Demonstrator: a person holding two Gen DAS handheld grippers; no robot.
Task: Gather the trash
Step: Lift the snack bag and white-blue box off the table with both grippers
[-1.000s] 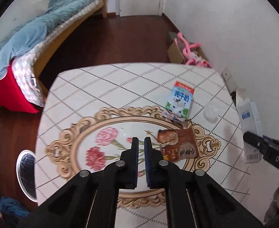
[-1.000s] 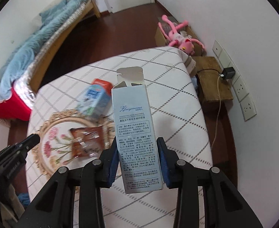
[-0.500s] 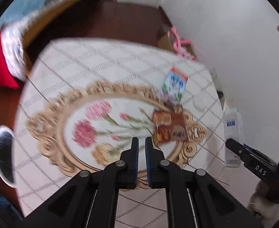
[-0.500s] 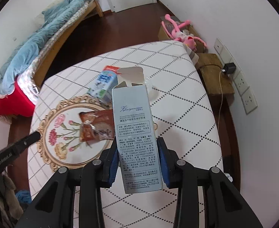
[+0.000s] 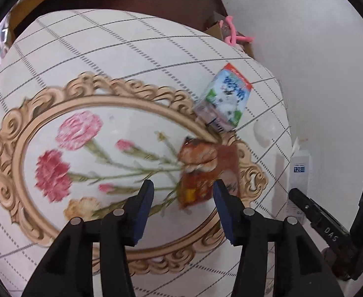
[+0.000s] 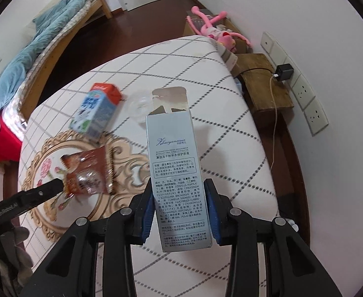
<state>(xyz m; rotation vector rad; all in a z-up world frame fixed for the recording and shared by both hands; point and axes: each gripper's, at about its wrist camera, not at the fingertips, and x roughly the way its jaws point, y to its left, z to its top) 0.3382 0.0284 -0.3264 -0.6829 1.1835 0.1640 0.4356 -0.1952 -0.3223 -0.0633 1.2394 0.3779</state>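
One item is being carried: right claw point(image 6: 179, 212) pinching the cosmetics box point(image 6: 177, 173). Left claw point(image 5: 182, 198), jaws just opening, spread, is nearing the snack wrapper point(image 5: 206, 170); milk carton point(image 5: 224, 99) waiting near the desk's point(image 5: 107, 57) edge.

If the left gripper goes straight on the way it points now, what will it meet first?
Probably the brown snack wrapper lying on the table. The left gripper is open, its jaws just widened, nothing between them, and the wrapper's near edge lies just ahead; depth is unclear.
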